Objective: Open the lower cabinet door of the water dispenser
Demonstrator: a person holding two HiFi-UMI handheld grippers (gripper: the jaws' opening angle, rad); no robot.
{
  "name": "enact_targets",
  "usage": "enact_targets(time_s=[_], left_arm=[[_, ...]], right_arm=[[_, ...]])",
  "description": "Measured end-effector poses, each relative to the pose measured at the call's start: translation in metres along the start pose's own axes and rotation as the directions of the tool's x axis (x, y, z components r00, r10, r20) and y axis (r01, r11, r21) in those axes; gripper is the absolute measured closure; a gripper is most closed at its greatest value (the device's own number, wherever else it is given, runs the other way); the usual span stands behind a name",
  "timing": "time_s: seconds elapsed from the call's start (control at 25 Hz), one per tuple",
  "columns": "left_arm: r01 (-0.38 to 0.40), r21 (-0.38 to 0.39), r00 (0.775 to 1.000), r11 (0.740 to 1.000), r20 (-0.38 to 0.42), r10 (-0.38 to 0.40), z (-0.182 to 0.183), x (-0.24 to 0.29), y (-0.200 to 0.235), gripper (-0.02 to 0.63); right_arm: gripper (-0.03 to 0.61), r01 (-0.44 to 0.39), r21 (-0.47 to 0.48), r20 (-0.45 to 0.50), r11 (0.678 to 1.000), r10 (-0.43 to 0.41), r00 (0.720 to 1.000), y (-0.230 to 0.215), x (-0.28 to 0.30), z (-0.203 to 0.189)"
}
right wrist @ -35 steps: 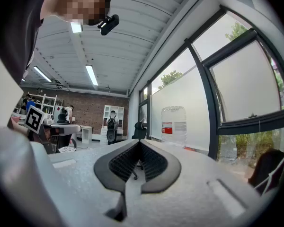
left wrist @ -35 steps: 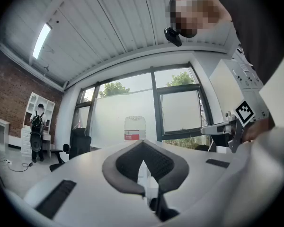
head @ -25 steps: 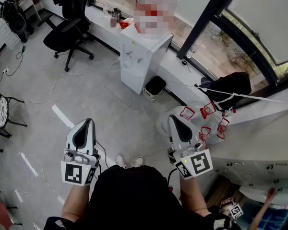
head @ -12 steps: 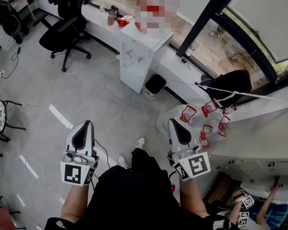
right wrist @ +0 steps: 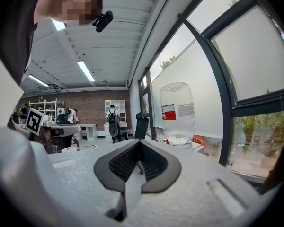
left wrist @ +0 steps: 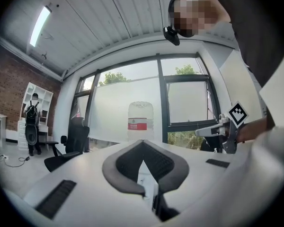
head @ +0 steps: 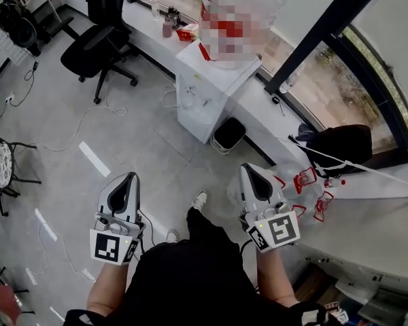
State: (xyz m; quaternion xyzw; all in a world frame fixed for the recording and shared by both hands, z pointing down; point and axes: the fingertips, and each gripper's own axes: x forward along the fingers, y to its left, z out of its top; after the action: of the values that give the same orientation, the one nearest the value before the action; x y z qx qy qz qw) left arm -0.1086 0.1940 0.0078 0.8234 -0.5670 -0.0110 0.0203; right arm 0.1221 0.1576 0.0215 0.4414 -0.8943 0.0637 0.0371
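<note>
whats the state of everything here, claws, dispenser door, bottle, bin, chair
left claw, shut, empty
right claw, shut, empty
lower cabinet door, closed, neither claw on it
water bottle, upright on top of the water dispenser
bin, open-topped, on the floor beside the dispenser
office chair, unoccupied

I hold my left claw [head: 129, 177] and right claw [head: 249, 169] out ahead of my waist, side by side and well apart, both pointing roughly level. Each has its jaws pressed together on nothing, forearms [head: 106, 287] bare.
</note>
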Motion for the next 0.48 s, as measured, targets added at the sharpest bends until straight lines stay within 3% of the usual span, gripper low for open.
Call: enact_targets(time_s=[0.28,0.48], left_arm=[[-0.029,0.017,1.0,0.999,-0.01,0.029,0.007,0.091,0.004,0.606],[-0.031,0.022,0.999,0.999,0.007,0.031,0.015,0.13,0.004,0.606]], right_arm=[[0.574,-0.05,0.003,0.008,0.999,0.05,0.999,-0.073,0.061,0.018],[0.574,-0.067,0.005,0.014,0.998,0.067,0.998,-0.101,0.084,0.023]])
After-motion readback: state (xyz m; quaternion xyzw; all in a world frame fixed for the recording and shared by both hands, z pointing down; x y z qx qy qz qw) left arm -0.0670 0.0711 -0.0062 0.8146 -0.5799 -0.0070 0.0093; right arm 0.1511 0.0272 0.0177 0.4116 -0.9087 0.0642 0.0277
